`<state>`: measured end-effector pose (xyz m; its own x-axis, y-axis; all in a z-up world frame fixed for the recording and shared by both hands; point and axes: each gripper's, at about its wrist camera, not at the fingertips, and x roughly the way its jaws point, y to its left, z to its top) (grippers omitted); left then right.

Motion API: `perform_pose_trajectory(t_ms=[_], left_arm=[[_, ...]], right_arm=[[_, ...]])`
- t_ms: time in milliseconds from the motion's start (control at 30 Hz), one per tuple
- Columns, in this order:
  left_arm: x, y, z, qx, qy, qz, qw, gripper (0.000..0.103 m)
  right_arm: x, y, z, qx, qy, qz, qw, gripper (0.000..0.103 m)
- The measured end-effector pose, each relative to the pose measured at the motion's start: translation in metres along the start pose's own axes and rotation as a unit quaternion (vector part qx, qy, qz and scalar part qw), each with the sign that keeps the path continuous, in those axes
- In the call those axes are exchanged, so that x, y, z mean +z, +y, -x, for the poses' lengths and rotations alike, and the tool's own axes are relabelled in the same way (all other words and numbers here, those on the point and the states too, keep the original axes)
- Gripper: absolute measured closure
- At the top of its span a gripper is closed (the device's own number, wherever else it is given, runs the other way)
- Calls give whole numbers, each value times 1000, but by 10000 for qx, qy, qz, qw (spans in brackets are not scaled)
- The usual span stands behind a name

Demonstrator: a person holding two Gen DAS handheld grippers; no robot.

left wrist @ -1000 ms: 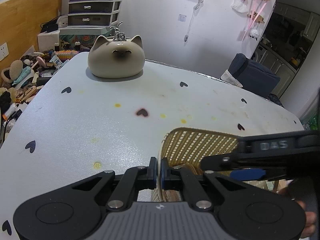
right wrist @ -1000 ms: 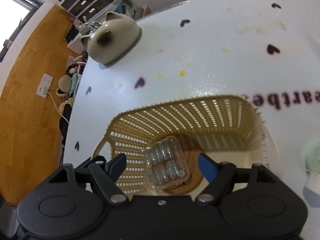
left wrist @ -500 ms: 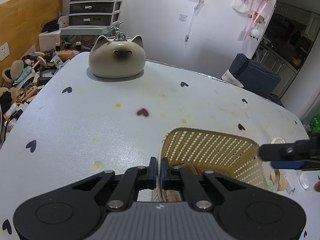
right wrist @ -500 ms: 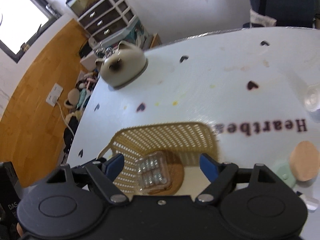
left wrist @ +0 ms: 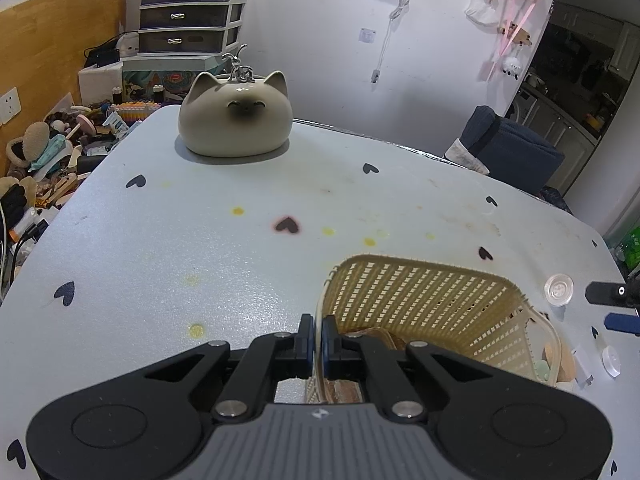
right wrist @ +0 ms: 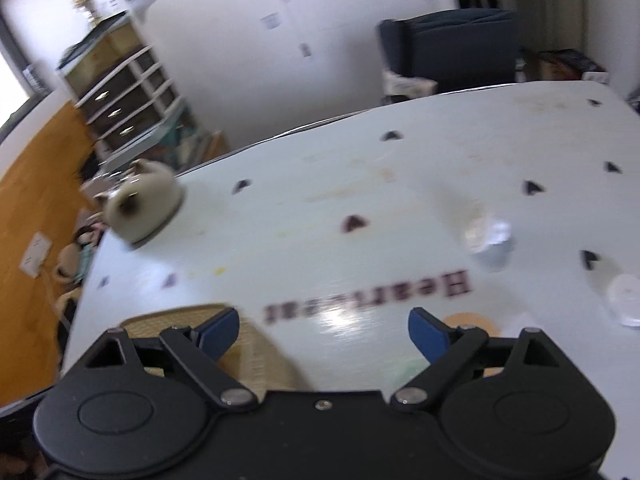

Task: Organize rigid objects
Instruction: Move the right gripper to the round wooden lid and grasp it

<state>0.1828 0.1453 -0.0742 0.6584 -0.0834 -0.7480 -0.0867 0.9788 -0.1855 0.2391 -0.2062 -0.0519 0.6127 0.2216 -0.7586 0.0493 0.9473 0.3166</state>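
Observation:
My left gripper (left wrist: 317, 340) is shut on the near rim of a tan woven plastic basket (left wrist: 416, 292) that stands on the pale table (left wrist: 200, 240). A brown round thing lies on the basket's floor. My right gripper (right wrist: 323, 326) is open and empty, above the table to the right of the basket (right wrist: 240, 356); its tips show at the right edge of the left wrist view (left wrist: 612, 308). Small clear and white lids (left wrist: 558, 289) lie on the table right of the basket. An orange disc (right wrist: 472, 320) lies just beyond my right fingers.
A cream cat-shaped ceramic pot (left wrist: 234, 122) stands at the table's far left. A blurred clear cup (right wrist: 490, 240) and a white lid (right wrist: 624, 296) lie at right. A drawer unit (left wrist: 192, 12) and floor clutter are beyond the left edge, a dark chair (left wrist: 508, 148) behind.
My right gripper left a clear blister pack in the basket, rose out and swung right across the table. My left gripper stayed shut on the rim.

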Motion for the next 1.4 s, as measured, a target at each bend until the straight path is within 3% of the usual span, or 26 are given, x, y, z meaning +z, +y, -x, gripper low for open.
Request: perform_pose_trajectory(t_ms=[100, 367, 567, 733, 933, 1100, 1167, 1400], left_arm=[[0, 0, 0, 3, 0, 0, 10000, 100], [0, 0, 1, 10, -3, 1, 10000, 99], [0, -2, 1, 17, -2, 1, 10000, 99], [0, -3, 1, 16, -2, 6, 10000, 99], [0, -3, 1, 16, -1, 4, 10000, 99], [0, -3, 0, 17, 0, 8, 10000, 99], [0, -3, 0, 17, 0, 8, 10000, 99], [0, -3, 0, 17, 1, 9, 10000, 99]], right_arm=[[-3, -20, -3, -308, -72, -120, 9994, 3], [-18, -51, -17, -939, -164, -90, 9954, 0], [-31, -62, -40, -1027, 114, -289, 9942, 0], [-39, -74, -52, -844, 324, -857, 9922, 0], [-39, -82, -60, -888, 372, -1262, 9873, 20], [-35, -83, -66, -1010, 407, -1213, 9866, 26], [-34, -83, -68, -1067, 436, -1185, 9862, 34], [-34, -85, -68, -1061, 456, -1172, 9864, 35]])
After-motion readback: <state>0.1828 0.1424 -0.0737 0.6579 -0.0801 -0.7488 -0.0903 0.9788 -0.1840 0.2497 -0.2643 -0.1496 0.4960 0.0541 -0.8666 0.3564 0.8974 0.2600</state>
